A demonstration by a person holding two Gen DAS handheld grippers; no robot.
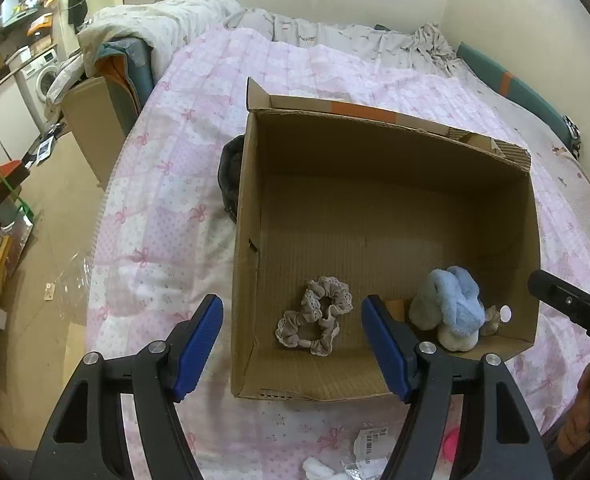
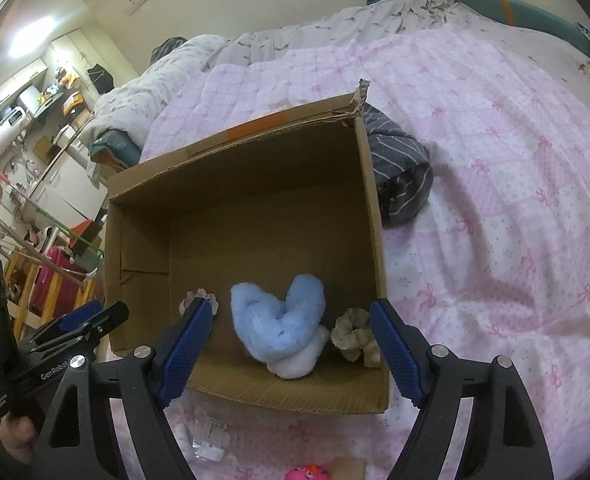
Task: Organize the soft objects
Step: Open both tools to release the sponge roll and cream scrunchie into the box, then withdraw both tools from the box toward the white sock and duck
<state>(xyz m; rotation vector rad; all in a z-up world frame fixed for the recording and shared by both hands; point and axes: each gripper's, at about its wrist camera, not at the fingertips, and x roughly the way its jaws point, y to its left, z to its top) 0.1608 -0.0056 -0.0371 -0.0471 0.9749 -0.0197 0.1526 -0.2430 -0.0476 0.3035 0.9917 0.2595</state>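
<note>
one box [image 1: 391, 216], two scrunchies [image 1: 315, 322]

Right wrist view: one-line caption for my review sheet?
Open right gripper above a cardboard box holding a blue plush and scrunchies.

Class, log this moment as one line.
left gripper: open | right gripper: open | box: beige scrunchie, blue plush inside

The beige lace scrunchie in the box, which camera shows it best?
The left wrist view: the beige scrunchie lies fully visible on the floor of the cardboard box. In the right wrist view only its lace edge peeks out behind a blue pad.
</note>
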